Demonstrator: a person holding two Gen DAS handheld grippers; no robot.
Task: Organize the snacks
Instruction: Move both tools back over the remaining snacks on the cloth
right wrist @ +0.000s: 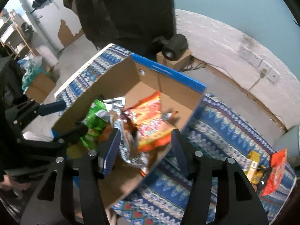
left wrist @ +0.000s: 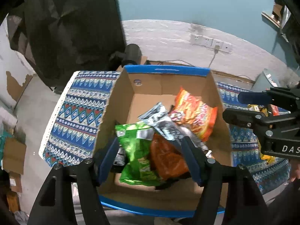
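Both tongs gape wide and hold nothing. Between the left gripper (left wrist: 150,161) fingers lies a crinkled green snack bag (left wrist: 136,150) inside the cardboard box (left wrist: 168,71). Beyond the right gripper (right wrist: 146,150) rests an orange-red packet (right wrist: 151,123), silver foil bag (right wrist: 120,123) beside it.

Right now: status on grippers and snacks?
Left hand-held gripper open over cardboard box; right hand-held gripper open, empty. Green bag boxed. Orange packet still on tablecloth.
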